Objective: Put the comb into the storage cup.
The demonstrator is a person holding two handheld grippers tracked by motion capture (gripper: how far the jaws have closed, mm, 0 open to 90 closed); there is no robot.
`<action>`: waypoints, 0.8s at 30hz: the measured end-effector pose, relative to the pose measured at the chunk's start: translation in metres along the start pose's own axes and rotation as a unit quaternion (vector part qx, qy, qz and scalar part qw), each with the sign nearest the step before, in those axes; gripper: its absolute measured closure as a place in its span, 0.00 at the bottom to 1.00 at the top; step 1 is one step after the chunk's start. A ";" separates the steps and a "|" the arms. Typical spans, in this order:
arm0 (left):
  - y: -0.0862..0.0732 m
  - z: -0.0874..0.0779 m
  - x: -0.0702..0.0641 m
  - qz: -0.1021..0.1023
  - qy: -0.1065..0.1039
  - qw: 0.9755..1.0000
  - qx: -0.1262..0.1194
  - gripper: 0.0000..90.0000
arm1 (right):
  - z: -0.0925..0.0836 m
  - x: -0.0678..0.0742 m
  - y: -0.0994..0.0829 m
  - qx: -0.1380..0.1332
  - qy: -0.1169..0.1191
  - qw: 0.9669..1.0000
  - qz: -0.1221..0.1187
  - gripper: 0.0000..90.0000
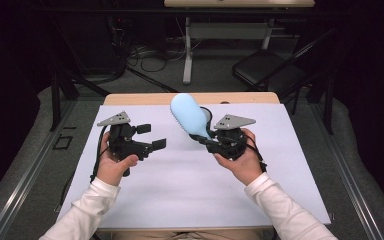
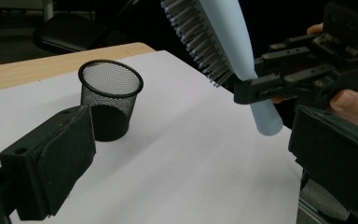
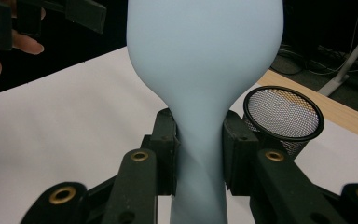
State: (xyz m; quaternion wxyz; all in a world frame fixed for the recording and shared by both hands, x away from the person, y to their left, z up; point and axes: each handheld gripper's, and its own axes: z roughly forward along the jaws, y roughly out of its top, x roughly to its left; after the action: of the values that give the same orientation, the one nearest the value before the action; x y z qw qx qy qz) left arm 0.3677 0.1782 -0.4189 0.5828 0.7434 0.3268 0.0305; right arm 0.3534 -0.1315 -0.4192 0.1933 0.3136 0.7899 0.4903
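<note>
- One big step looks done to us: the right gripper (image 3: 198, 154) has its jaws clenched on the neck of the pale blue hairbrush (image 1: 189, 116), which we hold up off the tabletop (image 1: 190, 190) near its far edge, head tilted up and away.
- Most of what remains, we judge, is carrying the brush to the black mesh cup (image 2: 110, 99), which stands upright and empty by the far edge, and dropping it in handle first.
- Lesser point: our left gripper (image 1: 149, 137) holds nothing, its jaws released, hovering over the left side of the tabletop.
</note>
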 end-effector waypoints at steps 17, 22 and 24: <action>0.027 0.007 0.002 -0.010 -0.004 1.000 -0.010 0.01 | 0.003 0.000 -0.007 -0.016 0.014 1.000 0.019 0.77; 0.034 0.012 0.002 -0.015 -0.009 1.000 -0.014 0.01 | 0.003 0.001 -0.007 -0.023 0.016 0.999 0.021 0.77; 0.036 0.014 0.002 -0.016 -0.012 1.000 -0.014 0.01 | 0.003 0.001 -0.008 -0.023 0.017 0.999 0.020 0.77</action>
State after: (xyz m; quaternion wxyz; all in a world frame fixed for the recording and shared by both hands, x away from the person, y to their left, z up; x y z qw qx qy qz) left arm 0.3918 0.1640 -0.3920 0.5975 0.7301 0.3311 0.0163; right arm 0.3518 -0.1312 -0.4274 0.1776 0.3164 0.7754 0.5169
